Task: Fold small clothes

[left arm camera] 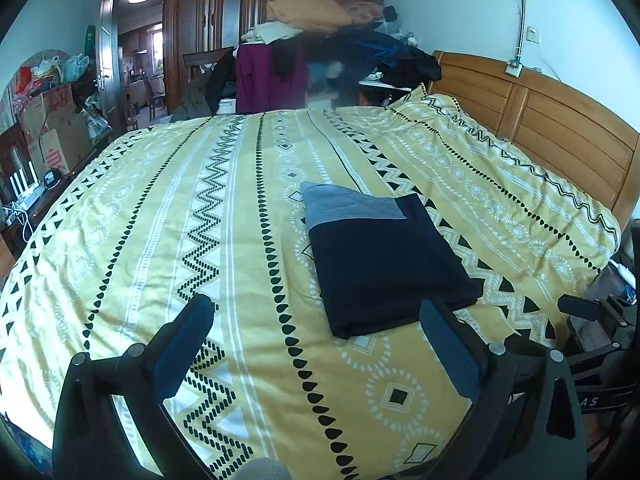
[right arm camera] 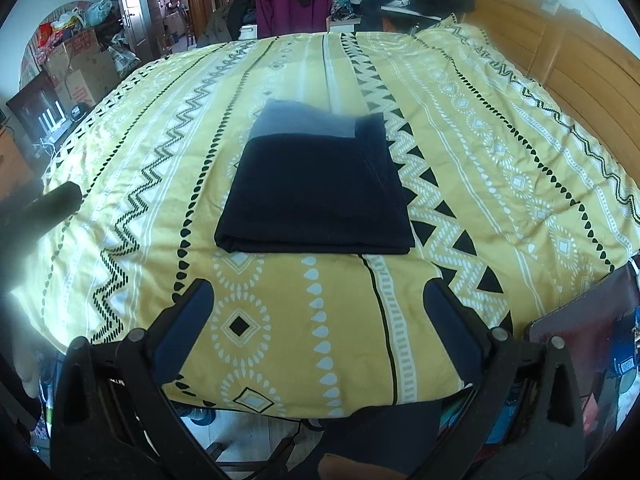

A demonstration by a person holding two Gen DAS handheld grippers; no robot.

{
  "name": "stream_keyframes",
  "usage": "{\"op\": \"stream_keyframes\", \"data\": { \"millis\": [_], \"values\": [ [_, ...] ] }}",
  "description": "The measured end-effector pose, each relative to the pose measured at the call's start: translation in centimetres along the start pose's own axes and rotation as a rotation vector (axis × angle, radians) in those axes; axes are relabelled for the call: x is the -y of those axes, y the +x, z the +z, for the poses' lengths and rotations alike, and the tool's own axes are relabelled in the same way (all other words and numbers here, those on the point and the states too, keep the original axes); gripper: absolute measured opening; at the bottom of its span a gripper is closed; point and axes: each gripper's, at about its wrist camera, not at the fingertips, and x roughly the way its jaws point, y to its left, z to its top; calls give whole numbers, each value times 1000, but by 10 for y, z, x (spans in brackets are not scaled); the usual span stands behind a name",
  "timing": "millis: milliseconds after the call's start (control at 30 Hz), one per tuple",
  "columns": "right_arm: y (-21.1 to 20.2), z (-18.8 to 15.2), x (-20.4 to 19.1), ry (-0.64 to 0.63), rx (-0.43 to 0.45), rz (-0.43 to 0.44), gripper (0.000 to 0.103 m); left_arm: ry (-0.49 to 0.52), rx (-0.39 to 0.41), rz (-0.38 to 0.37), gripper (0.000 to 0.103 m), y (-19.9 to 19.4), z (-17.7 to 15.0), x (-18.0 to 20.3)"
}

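A folded navy garment (left arm camera: 384,264) with a grey band at its far end lies flat on the yellow patterned bedspread (left arm camera: 160,220). My left gripper (left arm camera: 316,316) is open above the spread, with the garment's near corner just ahead of its right finger. In the right wrist view the same folded garment (right arm camera: 316,196) lies straight ahead, a short way beyond my open right gripper (right arm camera: 320,296), which hovers over the bed's near edge. Nothing sits between either pair of fingers. The other gripper's black tip (right arm camera: 56,200) shows at the left of the right wrist view.
A wooden headboard (left arm camera: 560,136) runs along the right. Piled clothes (left arm camera: 320,40) and a maroon garment (left arm camera: 268,76) stand beyond the far side of the bed. Cardboard boxes and bags (left arm camera: 52,120) crowd the left by an open door. The bedspread (right arm camera: 120,160) stretches wide to the left.
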Motion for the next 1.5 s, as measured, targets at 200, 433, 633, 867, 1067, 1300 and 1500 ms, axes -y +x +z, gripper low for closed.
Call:
{"op": "stream_keyframes", "data": {
  "millis": [200, 433, 633, 867, 1067, 1300, 1500],
  "values": [
    [0, 4, 2, 0, 1, 2, 103, -10, 12, 14, 103, 0, 9, -5],
    [-2, 7, 6, 5, 13, 7, 103, 11, 10, 22, 103, 4, 14, 1],
    [-14, 19, 13, 2, 71, -2, 103, 25, 26, 29, 103, 2, 22, 5],
    [-20, 24, 21, 13, 98, 10, 103, 41, 50, 41, 103, -2, 33, 10],
    [-16, 18, 23, 16, 79, 15, 103, 55, 44, 37, 103, 0, 35, 16],
    [-14, 16, 24, 17, 70, 17, 103, 61, 37, 32, 103, 3, 34, 19],
    [-11, 16, 19, 10, 64, 29, 103, 58, 29, 36, 103, 6, 32, 18]
  ]
}}
